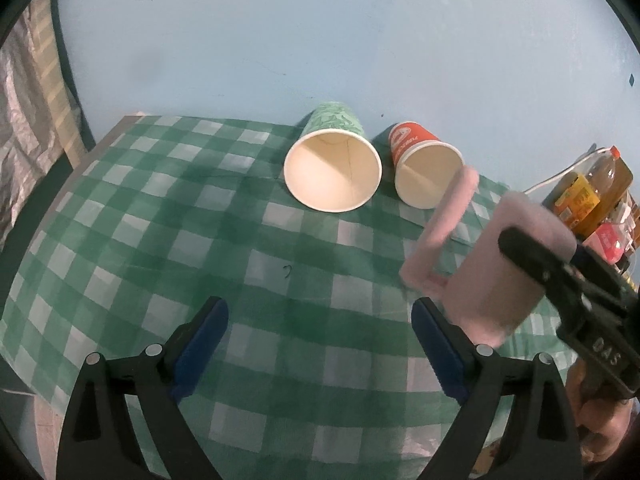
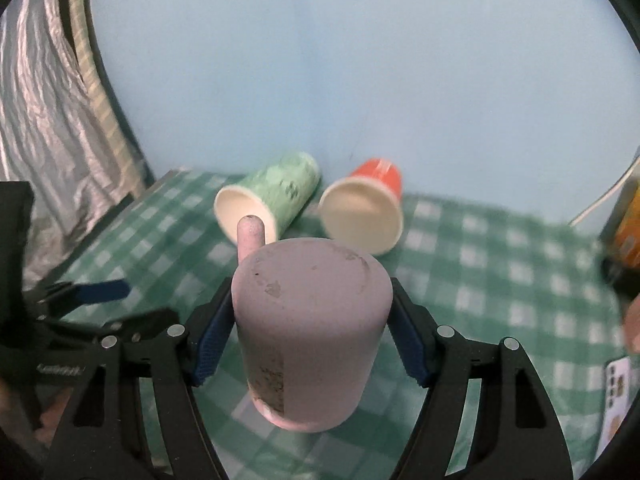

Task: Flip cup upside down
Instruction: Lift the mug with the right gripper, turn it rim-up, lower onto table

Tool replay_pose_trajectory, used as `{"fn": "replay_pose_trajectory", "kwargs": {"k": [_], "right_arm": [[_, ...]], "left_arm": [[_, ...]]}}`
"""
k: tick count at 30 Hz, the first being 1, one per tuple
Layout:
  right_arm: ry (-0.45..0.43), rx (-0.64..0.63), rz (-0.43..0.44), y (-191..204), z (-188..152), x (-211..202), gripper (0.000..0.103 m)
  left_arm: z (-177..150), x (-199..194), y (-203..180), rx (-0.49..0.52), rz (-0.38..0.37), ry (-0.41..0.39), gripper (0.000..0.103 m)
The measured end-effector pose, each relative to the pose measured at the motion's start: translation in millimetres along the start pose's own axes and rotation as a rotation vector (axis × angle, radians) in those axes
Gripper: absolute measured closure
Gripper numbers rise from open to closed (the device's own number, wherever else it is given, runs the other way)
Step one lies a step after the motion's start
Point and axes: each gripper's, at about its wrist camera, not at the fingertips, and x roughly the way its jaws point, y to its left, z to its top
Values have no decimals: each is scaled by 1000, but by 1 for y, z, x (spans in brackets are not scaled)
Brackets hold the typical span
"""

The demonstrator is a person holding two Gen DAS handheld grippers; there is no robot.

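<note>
My right gripper (image 2: pixel 310 332) is shut on a pink mug (image 2: pixel 308 332) with a handle (image 2: pixel 249 236), held tilted above the green checked tablecloth (image 2: pixel 500 280), its flat base toward the camera. In the left wrist view the pink mug (image 1: pixel 504 264) hangs at the right, handle (image 1: pixel 440 232) to the left, with the right gripper's black body behind it. My left gripper (image 1: pixel 320 348) is open and empty over the cloth (image 1: pixel 200 240). A green paper cup (image 1: pixel 332 164) and a red paper cup (image 1: pixel 424 168) lie on their sides near the wall.
A blue wall (image 1: pixel 320 40) stands right behind the table. Bottles and packets (image 1: pixel 592 192) crowd the far right edge. A silver curtain (image 1: pixel 28 120) hangs at the left. The left gripper also shows at the left of the right wrist view (image 2: pixel 100 292).
</note>
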Motion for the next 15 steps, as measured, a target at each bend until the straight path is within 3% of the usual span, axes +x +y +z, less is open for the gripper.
{"fn": "replay_pose_trajectory", "kwargs": {"k": [6, 15], "right_arm": [[-95, -26, -98, 10, -2, 4, 30], [-145, -38, -139, 15, -17, 6, 30]], "left_arm": [[-8, 0, 1, 2, -11, 10, 9], [-17, 5, 6, -7, -10, 25, 9]]}}
